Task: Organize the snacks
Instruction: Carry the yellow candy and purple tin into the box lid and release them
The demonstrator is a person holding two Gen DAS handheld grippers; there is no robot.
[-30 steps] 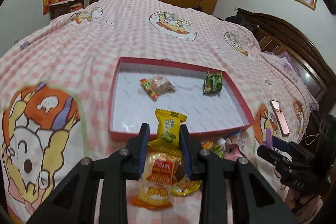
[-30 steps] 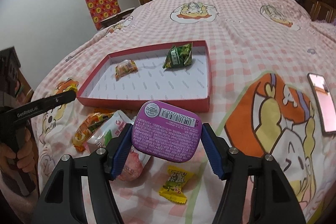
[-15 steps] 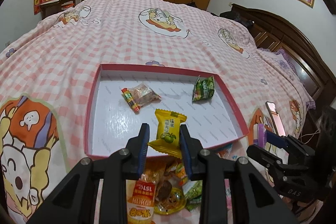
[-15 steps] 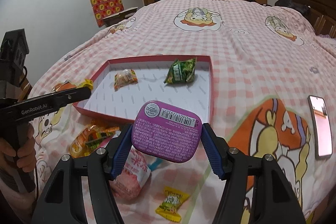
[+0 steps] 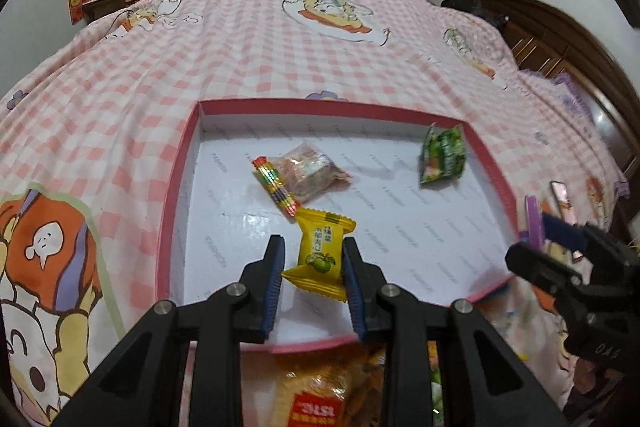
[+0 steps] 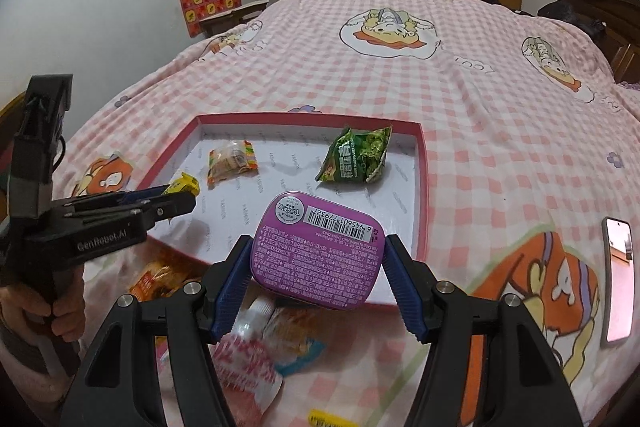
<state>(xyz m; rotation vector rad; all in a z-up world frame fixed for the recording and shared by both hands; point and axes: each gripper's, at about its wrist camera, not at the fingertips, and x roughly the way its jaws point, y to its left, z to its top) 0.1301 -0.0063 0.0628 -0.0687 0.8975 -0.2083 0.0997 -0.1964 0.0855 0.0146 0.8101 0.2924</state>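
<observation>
Pink-checked cartoon bedspread (image 5: 280, 39) carries a shallow red-rimmed white cardboard tray (image 5: 180, 187). Right gripper (image 6: 318, 277) is clamped on a purple rounded metal tin (image 6: 318, 255), over the tray's near edge. Left gripper (image 5: 314, 283) pinches a yellow foil candy packet (image 5: 322, 251) above the tray floor. A green snack bag (image 5: 442, 155) and a clear wrapped biscuit (image 5: 308, 171) lie inside the tray.

Glossy plastic wraps the yellow candy (image 5: 321, 254), the purple tin (image 6: 318, 249) looks smooth metal, the checked bedspread (image 5: 280, 43) matt cloth.
</observation>
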